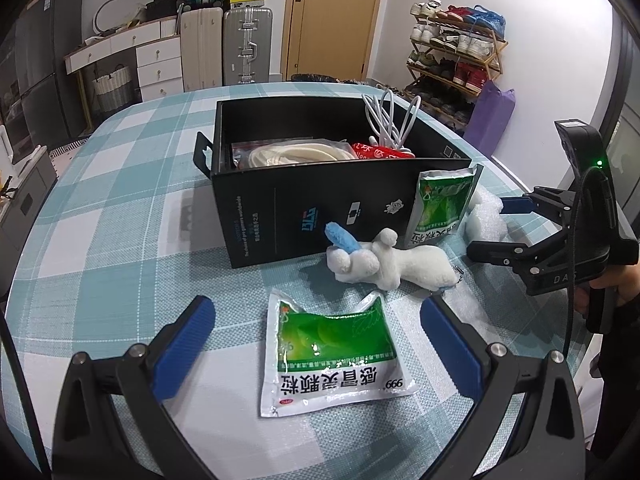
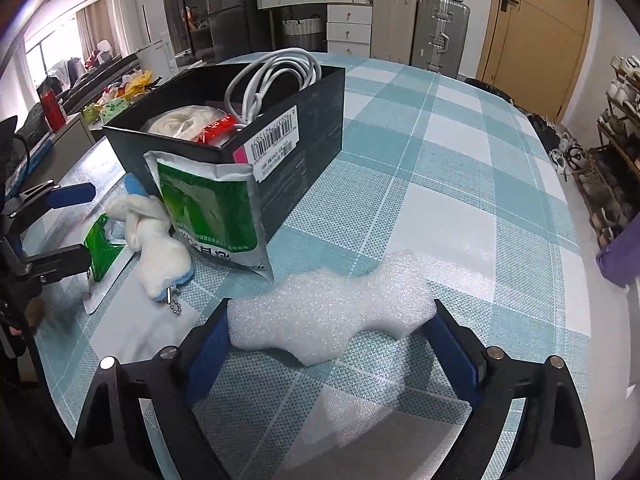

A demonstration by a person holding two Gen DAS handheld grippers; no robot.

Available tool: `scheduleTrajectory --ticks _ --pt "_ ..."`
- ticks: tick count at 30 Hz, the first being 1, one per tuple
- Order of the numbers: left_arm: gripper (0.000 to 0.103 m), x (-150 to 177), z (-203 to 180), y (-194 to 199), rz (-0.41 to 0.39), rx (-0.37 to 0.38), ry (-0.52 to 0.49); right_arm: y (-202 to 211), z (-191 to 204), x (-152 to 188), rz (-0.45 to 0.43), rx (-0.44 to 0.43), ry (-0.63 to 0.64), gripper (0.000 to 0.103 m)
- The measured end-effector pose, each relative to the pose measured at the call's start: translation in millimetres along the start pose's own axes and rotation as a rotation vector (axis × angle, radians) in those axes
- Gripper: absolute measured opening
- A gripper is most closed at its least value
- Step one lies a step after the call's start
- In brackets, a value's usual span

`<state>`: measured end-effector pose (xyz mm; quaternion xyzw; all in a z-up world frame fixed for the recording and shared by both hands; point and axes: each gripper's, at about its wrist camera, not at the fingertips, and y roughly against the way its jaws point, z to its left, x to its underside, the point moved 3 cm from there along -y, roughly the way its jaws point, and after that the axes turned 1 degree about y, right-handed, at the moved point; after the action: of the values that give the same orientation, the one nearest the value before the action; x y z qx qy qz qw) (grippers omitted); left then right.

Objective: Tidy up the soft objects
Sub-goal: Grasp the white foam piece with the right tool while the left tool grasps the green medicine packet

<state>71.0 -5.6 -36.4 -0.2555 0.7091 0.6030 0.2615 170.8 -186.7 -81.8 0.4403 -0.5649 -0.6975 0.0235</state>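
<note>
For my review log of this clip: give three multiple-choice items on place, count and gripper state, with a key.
1. Where is the coiled white cable?
A. in the black cardboard box
B. on the checked tablecloth
C. on the shoe rack

2. How many green-and-white medicine sachets are outside the box?
A. one
B. two
C. four

3. The right gripper is:
A. shut empty
B. around the white foam piece
C. holding the plush

Key: 1 A, it rises from the box; 2 B, one lies flat, one leans on the box; 3 B, fingers flank the foam.

- Tablecloth (image 1: 120, 208): teal-and-white check.
- Box (image 1: 320, 208): black, white barcode label.
- Sachets (image 1: 336, 356): green and white.
- Plush (image 1: 384, 264): white, blue ear at 10 o'clock.
- Foam (image 2: 332, 312): white.
- Pads (image 1: 184, 348): blue.
</note>
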Motion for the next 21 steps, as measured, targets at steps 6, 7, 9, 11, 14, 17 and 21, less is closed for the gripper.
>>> scheduleTrajectory --ticks 6,7,9,11,14,17,21 --pt "0.103 2 -7 -1 0.035 -0.047 -0.040 16 3 -3 -0.038 0.007 0.015 0.093" --pt "0.103 3 -8 -2 0.043 -0.048 -0.045 20 4 -3 -0.047 0.006 0.017 0.093" --pt "0.103 4 -11 -1 0.048 -0.042 -0.055 26 5 -5 -0.063 0.009 0.021 0.093" --pt "0.103 4 -13 -1 0.059 -0.034 -0.060 30 7 -7 -0.076 0.006 0.023 0.093" --pt "0.102 7 -16 -5 0.084 -0.044 -0.080 35 10 -9 -0.087 0.009 0.033 0.093" --pt "0.101 10 -20 -8 0.102 -0.041 -0.092 41 12 -8 -0.099 0.007 0.040 0.093" --pt "0.093 12 -21 -13 0.134 -0.054 -0.097 50 16 -11 -0.125 0.009 0.049 0.093"
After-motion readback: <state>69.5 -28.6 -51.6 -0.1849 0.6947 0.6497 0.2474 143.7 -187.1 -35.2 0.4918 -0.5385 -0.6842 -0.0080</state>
